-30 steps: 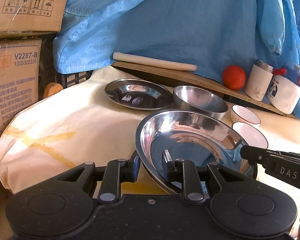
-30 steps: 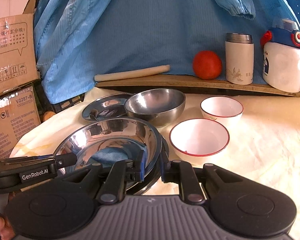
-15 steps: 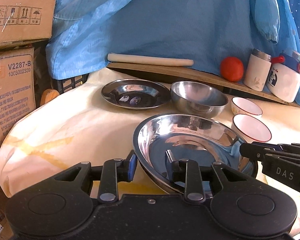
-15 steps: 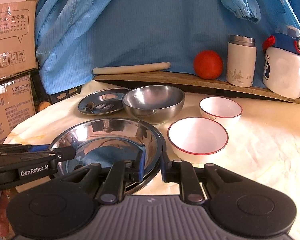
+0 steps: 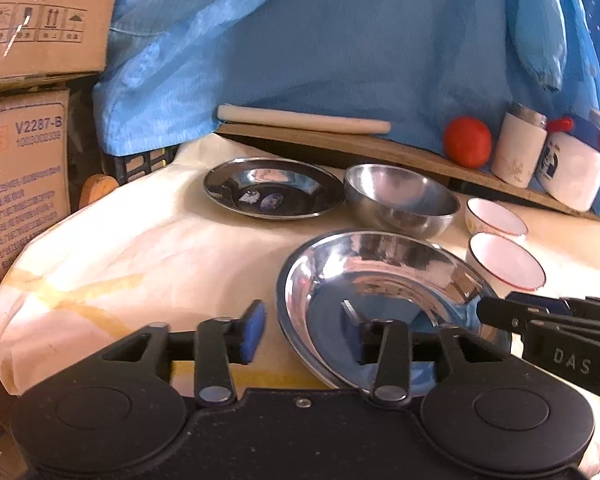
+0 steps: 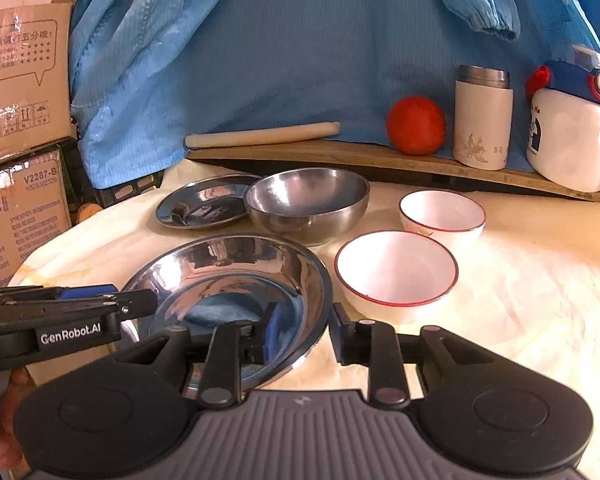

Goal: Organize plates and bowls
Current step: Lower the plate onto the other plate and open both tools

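Observation:
A large shiny steel plate [image 5: 384, 280] lies on the cream cloth, also in the right wrist view [image 6: 236, 272]. My left gripper [image 5: 304, 332] is open, its fingers straddling the plate's left rim without pinching it. My right gripper [image 6: 304, 330] is open, its fingers either side of the plate's right rim. Behind lie a flat steel plate [image 5: 272, 192] [image 6: 200, 206], a steel bowl [image 5: 400, 198] [image 6: 308, 200], and two white red-rimmed bowls, one near [image 6: 396, 272] [image 5: 506, 260] and one far [image 6: 442, 214] [image 5: 496, 218].
A wooden board [image 6: 380, 156] at the back carries a rolling pin [image 6: 260, 134], a red tomato [image 6: 416, 125], a white flask [image 6: 483, 118] and a white-blue bottle [image 6: 568, 132]. Cardboard boxes [image 5: 20, 160] stand left. A blue cloth [image 6: 300, 40] hangs behind.
Both grippers have opened and let go of the large steel plate's rim. The plate now rests lower on the cloth.

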Available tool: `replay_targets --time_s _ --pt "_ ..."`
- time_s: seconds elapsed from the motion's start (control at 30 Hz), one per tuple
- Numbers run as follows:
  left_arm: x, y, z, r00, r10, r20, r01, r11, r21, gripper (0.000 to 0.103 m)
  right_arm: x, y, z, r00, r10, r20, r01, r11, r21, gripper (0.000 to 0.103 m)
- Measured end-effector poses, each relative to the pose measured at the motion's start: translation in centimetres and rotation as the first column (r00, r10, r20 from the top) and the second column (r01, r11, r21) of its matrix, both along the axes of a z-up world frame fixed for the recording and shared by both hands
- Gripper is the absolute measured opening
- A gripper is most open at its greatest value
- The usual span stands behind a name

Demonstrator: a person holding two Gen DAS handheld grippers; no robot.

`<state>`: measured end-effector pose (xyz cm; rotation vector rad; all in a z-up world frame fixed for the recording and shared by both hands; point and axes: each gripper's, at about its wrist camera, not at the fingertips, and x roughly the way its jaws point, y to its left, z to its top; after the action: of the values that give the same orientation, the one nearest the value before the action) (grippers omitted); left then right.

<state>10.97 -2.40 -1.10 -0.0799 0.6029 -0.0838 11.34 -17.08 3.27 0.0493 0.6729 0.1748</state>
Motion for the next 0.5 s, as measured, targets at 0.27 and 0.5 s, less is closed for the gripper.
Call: replay_targets --time_s 0.27,0.5 --pt "0.7 2.8 0.9 0.988 0.139 0.063 -0.134 0.988 -0.075 0.093 0.1 -0.1 1.0 0.999 0.002 0.042 -0.003 1.000 0.022 0.068" --pt "3.2 5.6 1.5 0.977 0.204 0.059 -0.194 0.971 -0.141 0.102 0.8 0.2 1.6 0.995 0.036 0.090 -0.041 0.998 0.049 0.091"
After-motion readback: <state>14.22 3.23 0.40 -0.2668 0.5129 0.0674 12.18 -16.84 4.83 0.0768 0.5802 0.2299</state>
